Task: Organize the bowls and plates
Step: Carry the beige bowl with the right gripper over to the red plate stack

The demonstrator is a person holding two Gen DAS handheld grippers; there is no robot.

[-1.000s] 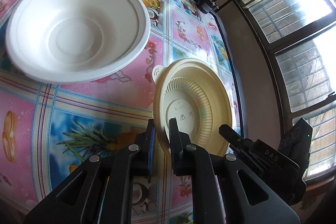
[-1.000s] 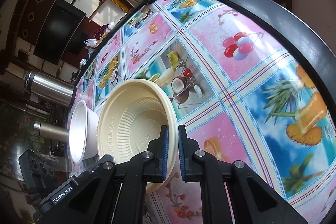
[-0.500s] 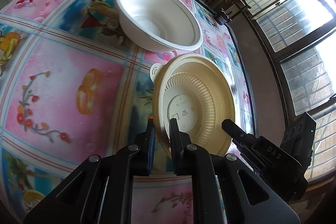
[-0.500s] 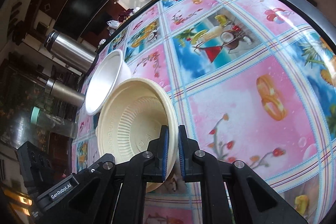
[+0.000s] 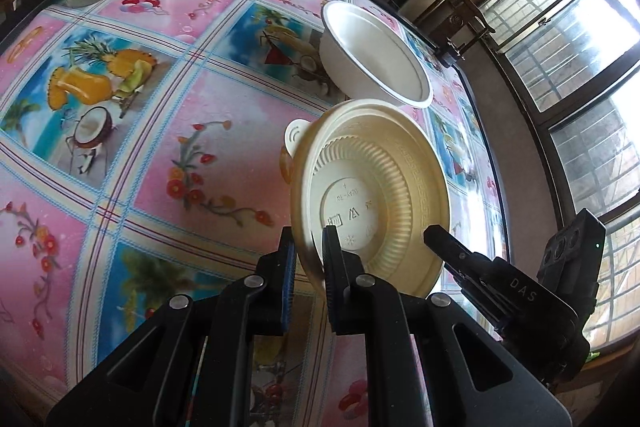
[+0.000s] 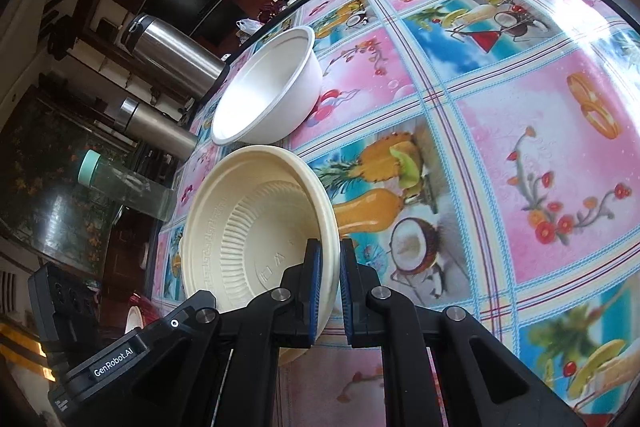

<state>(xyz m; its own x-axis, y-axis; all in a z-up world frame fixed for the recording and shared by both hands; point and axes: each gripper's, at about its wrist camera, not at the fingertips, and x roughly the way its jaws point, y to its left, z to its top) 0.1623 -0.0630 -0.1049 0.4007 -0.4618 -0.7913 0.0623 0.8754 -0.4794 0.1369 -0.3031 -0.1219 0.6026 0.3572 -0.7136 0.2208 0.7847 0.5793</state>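
Both tongs, left and right, are clamped on opposite rims of the cream ribbed plastic bowl, held tilted above the table. The white round foam bowl sits just beyond the cream bowl, upright and open. The cream bowl's underside is hidden from the right view.

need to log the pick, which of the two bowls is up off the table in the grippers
The cream ribbed bowl: both the left gripper and the right gripper clamp its rim. The plain white bowl sits on the table, untouched.
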